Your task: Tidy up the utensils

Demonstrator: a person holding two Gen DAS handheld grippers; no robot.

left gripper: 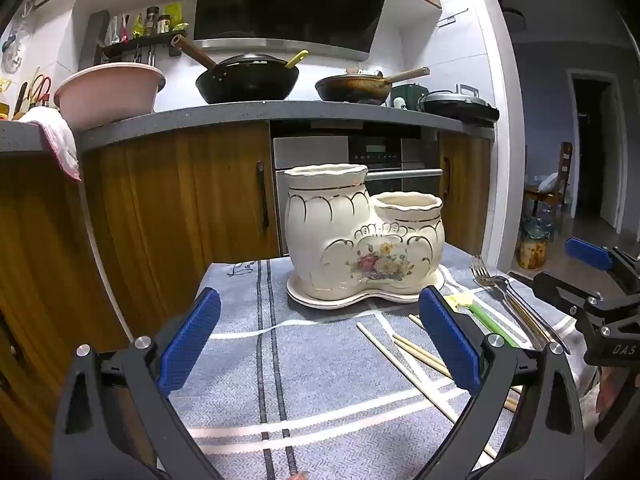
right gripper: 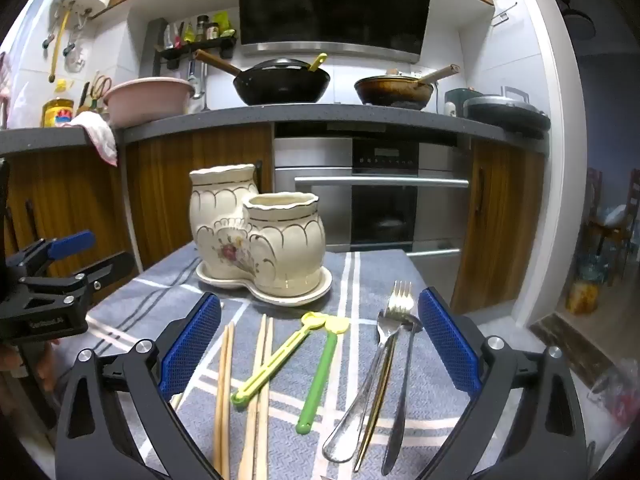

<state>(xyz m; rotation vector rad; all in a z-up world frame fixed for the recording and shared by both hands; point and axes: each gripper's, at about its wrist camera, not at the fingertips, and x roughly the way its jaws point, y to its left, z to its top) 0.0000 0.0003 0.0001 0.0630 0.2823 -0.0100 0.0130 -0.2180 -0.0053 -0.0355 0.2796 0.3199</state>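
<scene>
A cream ceramic double-pot utensil holder [left gripper: 360,236] with a flower print stands on its saucer on the grey cloth; it also shows in the right wrist view [right gripper: 260,236]. In that view, wooden chopsticks [right gripper: 224,392], two green plastic spoons [right gripper: 320,376] and metal forks and spoons [right gripper: 384,364] lie on the cloth in front of it. My right gripper [right gripper: 320,344] is open and empty just above these utensils. My left gripper [left gripper: 320,340] is open and empty above the cloth, left of the chopsticks [left gripper: 404,364] and before the holder.
The grey striped cloth [left gripper: 256,380] covers a small table whose far edge is just behind the holder. Beyond are wooden cabinets [left gripper: 180,200], an oven [right gripper: 384,200] and a counter with woks [left gripper: 248,80] and a pink basin [left gripper: 108,94].
</scene>
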